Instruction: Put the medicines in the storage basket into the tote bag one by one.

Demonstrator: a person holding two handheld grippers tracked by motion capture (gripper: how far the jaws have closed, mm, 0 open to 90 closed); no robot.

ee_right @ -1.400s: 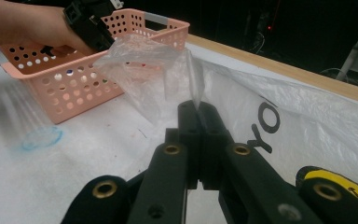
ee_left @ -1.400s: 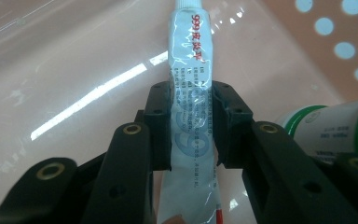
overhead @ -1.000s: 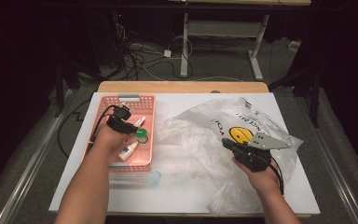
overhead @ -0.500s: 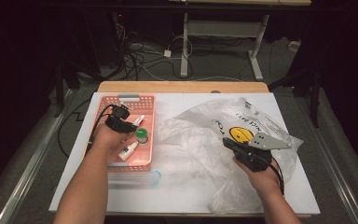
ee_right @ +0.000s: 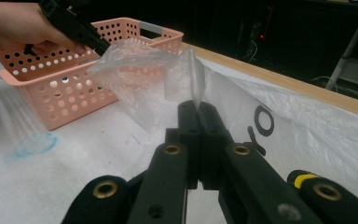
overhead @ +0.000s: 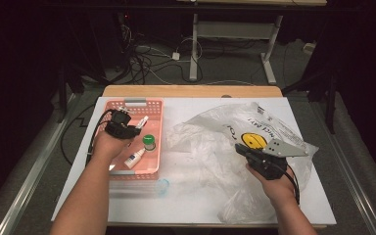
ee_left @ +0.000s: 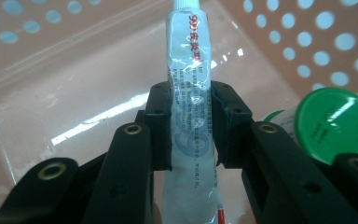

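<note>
A pink perforated basket [overhead: 152, 111] stands at the table's left. Inside it, my left gripper [overhead: 136, 128] is shut on a white tube with blue print [ee_left: 190, 93]; the tube [overhead: 142, 121] points toward the basket's far end, and the pads [ee_left: 161, 126] press its sides. A green-capped bottle [ee_left: 338, 123] stands just to the right of it [overhead: 149, 142]. My right gripper [overhead: 239, 149] is shut on a fold of a clear plastic bag [overhead: 210, 142] with a yellow smiley face [overhead: 252, 140]. The pinched bag edge [ee_right: 191, 70] rises above the shut jaws of the right gripper [ee_right: 198, 122].
A small white bottle [overhead: 134, 157] lies in the basket's near half. A bluish ring [overhead: 161, 186] lies on the white table [overhead: 181, 205] in front of the basket [ee_right: 70, 88]. The other hand's gripper [ee_right: 74, 25] shows over the basket. Cables run on the floor beyond the table.
</note>
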